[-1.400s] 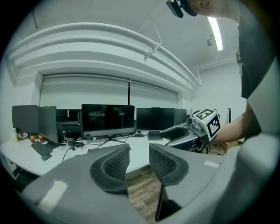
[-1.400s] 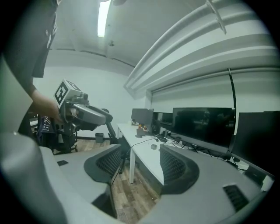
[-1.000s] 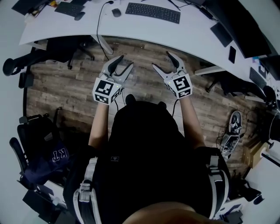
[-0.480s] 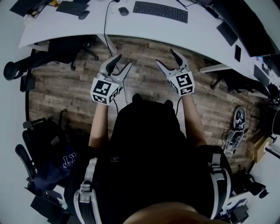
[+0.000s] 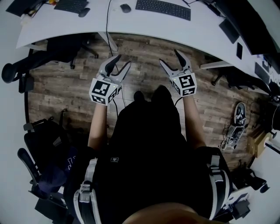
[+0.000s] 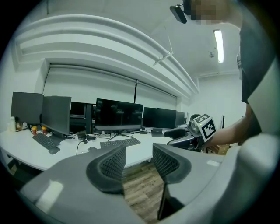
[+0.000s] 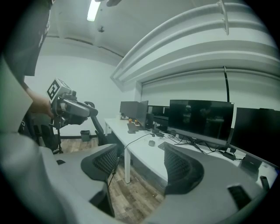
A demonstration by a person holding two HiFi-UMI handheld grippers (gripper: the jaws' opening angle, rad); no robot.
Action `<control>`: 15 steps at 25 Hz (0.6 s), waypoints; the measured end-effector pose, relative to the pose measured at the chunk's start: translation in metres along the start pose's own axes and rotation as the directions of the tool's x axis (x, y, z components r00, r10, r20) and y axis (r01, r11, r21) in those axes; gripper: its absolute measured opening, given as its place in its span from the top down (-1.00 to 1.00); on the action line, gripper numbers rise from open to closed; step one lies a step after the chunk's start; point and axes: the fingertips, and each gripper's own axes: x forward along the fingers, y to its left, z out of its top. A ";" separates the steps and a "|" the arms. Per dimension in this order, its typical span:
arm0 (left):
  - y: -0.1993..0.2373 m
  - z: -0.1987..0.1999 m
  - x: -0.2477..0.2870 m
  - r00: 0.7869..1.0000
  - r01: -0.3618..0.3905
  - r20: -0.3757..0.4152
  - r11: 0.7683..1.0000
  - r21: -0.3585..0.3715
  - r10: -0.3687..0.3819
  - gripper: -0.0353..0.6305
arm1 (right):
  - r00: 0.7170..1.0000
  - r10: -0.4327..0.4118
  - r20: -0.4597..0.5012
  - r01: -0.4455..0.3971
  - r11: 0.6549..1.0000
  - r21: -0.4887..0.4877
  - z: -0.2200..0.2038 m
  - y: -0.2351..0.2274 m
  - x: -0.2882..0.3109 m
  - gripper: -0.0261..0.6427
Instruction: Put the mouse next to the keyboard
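Note:
A dark mouse (image 5: 125,8) lies on the white desk (image 5: 175,30), a short way left of a black keyboard (image 5: 162,8). Both grippers hang in the air over the wooden floor, well short of the desk's edge. My left gripper (image 5: 124,61) is open with nothing between its jaws. My right gripper (image 5: 169,57) is open and empty too. The left gripper view shows the mouse (image 6: 92,148) and keyboard (image 6: 118,142) far beyond the jaws. In the right gripper view the mouse (image 7: 151,143) sits on the desk, with the keyboard partly hidden behind a jaw.
A second keyboard (image 5: 72,5) and mouse (image 5: 84,12) lie at the desk's left end. Monitors (image 6: 119,116) line the back. A cable (image 5: 107,22) drops over the desk's edge. Office chairs (image 5: 65,46) stand under the desk and at the left. Shoes (image 5: 235,126) lie on the right.
Both grippers have drifted slightly in the head view while the desk, keyboard and mouse slid toward its top edge. The jaws stay open and empty.

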 end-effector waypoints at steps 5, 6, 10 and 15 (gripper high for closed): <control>0.006 -0.003 0.005 1.000 -0.011 -0.009 1.000 -0.005 0.011 0.32 | 1.000 0.013 -0.018 -0.012 1.000 0.007 -0.008 -0.002 0.009 -0.09; 0.007 -0.002 0.006 1.000 -0.013 -0.009 1.000 -0.004 0.013 0.32 | 1.000 0.015 -0.015 -0.014 1.000 0.011 -0.007 -0.003 0.013 -0.09; 0.019 0.002 0.008 1.000 -0.026 0.012 0.999 -0.022 0.026 0.34 | 0.999 0.032 0.007 -0.032 0.999 0.018 -0.004 -0.006 0.032 -0.09; 0.039 0.008 0.015 0.998 -0.052 0.018 0.998 -0.029 0.053 0.35 | 0.998 0.055 0.028 -0.055 0.998 0.016 0.006 -0.011 0.054 -0.08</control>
